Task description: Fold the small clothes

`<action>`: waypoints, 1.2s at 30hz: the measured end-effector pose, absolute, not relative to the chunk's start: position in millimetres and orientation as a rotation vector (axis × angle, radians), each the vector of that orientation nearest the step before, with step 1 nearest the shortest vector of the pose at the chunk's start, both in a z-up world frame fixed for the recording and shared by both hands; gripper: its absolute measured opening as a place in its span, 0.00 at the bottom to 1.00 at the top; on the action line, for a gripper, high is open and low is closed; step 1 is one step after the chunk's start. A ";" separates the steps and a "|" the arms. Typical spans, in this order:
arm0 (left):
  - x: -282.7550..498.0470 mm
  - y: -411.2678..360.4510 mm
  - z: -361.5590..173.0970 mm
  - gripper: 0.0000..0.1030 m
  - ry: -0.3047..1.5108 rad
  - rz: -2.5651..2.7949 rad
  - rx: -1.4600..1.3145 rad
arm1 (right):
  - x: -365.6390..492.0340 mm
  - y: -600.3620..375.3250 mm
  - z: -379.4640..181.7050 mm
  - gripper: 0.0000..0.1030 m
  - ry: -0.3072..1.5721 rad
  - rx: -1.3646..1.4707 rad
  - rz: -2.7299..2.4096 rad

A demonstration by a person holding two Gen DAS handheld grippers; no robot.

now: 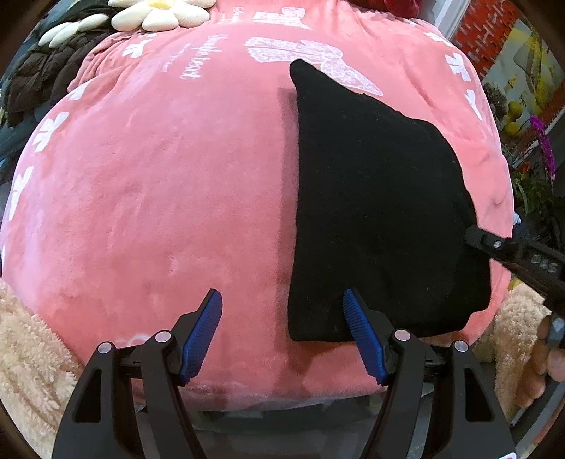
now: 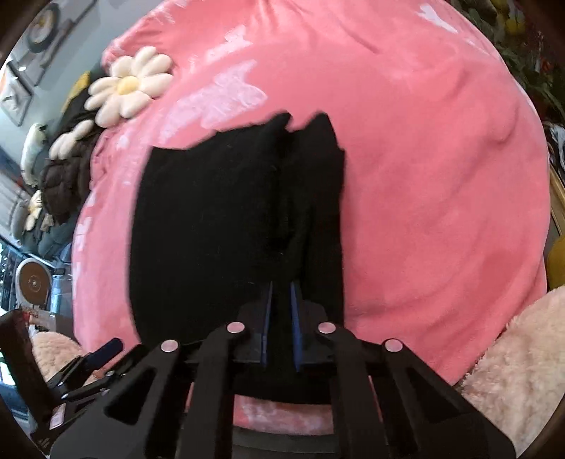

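A small black garment (image 1: 381, 212) lies folded on the pink blanket (image 1: 169, 183), to the right of centre in the left wrist view. My left gripper (image 1: 282, 300) is open and empty, hovering at the garment's near left edge; its right finger overlaps the cloth. My right gripper (image 2: 281, 293) is shut on the black garment (image 2: 219, 219), pinching a fold of its near edge between the blue pads. The right gripper's body (image 1: 522, 261) shows at the garment's right edge in the left wrist view.
The pink blanket (image 2: 441, 176) covers a rounded surface. Daisy-shaped cushions (image 1: 162, 14) and a dark quilted item (image 1: 39, 77) lie at the far left. Fluffy cream rugs (image 1: 28, 353) sit at the near corners. Flowers and a brick wall (image 1: 494, 31) stand far right.
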State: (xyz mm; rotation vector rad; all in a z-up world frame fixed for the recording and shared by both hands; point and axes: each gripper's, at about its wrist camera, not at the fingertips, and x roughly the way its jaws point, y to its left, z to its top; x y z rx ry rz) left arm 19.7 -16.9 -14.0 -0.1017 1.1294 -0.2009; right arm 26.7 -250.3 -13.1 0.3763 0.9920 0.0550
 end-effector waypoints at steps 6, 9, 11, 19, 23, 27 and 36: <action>16.0 -19.3 -11.9 0.68 1.118 -0.215 -0.095 | 15.3 -252.0 -18.2 0.07 1.028 0.373 -0.009; 14.0 -23.4 -13.1 0.73 1.125 -0.219 -0.068 | 22.9 -259.8 -37.5 0.07 1.106 0.417 -0.049; 12.6 -25.5 -14.4 0.73 1.134 -0.215 -0.050 | 20.6 -260.1 -27.2 0.10 1.047 0.429 -0.036; 10.8 -26.7 -16.3 0.73 1.151 -0.197 -0.032 | 22.1 -241.4 -55.6 0.20 1.227 0.358 -0.043; 9.3 -27.7 -16.7 0.74 1.158 -0.195 -0.016 | 14.7 -245.4 -29.6 0.24 1.089 0.373 -0.035; 11.5 -23.5 -17.1 0.76 1.166 -0.186 -0.047 | 12.3 -257.0 -27.4 0.45 1.031 0.430 -0.068; 48.3 -1.0 -1.3 0.77 1.167 -0.180 -0.276 | 27.2 -259.4 -19.0 0.70 0.931 0.414 -0.052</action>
